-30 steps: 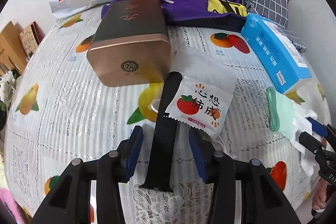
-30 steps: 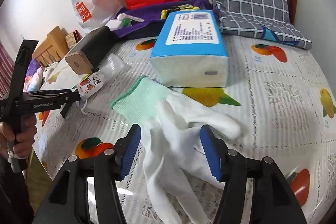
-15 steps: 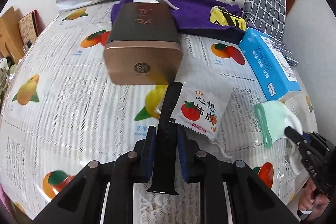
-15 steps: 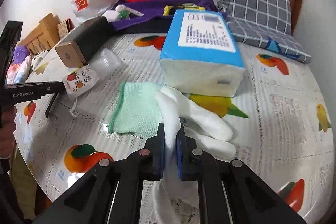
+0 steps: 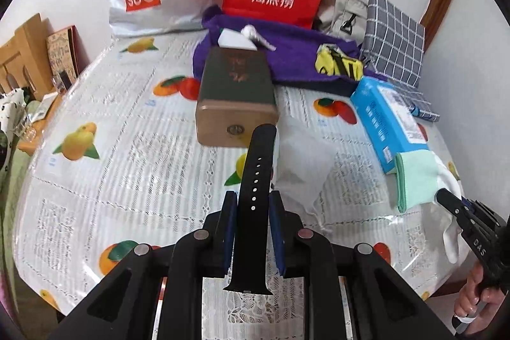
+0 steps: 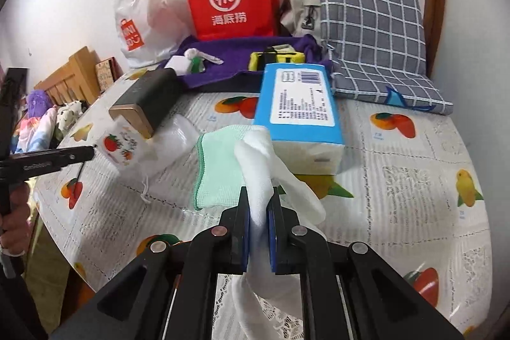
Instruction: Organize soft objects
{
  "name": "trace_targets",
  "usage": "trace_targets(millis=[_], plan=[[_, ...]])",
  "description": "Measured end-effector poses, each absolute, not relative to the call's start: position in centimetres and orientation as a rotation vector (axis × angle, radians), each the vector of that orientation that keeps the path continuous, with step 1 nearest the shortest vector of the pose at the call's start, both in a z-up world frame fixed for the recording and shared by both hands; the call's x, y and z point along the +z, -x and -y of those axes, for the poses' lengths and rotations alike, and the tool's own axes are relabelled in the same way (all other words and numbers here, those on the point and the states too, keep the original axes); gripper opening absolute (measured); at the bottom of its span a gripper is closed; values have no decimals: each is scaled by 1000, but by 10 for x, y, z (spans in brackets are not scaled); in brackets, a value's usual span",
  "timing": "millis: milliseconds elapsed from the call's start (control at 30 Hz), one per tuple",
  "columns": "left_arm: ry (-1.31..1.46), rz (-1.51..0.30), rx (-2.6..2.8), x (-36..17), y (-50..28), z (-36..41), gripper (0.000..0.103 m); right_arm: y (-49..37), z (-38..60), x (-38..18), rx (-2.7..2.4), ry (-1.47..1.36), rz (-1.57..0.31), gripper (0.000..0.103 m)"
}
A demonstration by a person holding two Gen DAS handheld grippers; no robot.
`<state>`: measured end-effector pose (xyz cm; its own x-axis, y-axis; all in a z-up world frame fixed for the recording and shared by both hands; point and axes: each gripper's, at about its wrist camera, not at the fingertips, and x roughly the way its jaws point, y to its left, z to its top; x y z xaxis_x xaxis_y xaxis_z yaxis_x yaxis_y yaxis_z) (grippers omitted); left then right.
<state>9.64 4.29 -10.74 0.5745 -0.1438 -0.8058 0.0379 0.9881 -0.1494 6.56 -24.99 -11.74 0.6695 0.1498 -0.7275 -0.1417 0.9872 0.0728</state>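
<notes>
The left gripper [image 5: 251, 228] is clamped on a black watch strap [image 5: 255, 180], which juts forward between its blue pads with its far end lifted off the counter [image 5: 127, 148], just short of a bronze-edged dark box [image 5: 236, 97] straight ahead. The right gripper [image 6: 258, 231] pinches a white glove [image 6: 258, 171] by its fabric, the mint-green cuff [image 6: 220, 168] hanging ahead and left of the pads, right in front of a blue tissue pack [image 6: 299, 104]. Beyond both, a purple cloth [image 5: 287, 53] and a red paper bag [image 6: 232, 2] sit at the counter's far edge.
</notes>
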Motion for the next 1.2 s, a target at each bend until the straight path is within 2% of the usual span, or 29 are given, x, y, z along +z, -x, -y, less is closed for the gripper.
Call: trace_targets(millis=[500, 1200], plan=[[126, -880, -108, -63, -94, -43, 19, -69, 258, -65, 148, -37, -732, 10], [133, -845, -59, -23, -154, -48, 19, -139, 246, -23, 103, -26, -696, 10]])
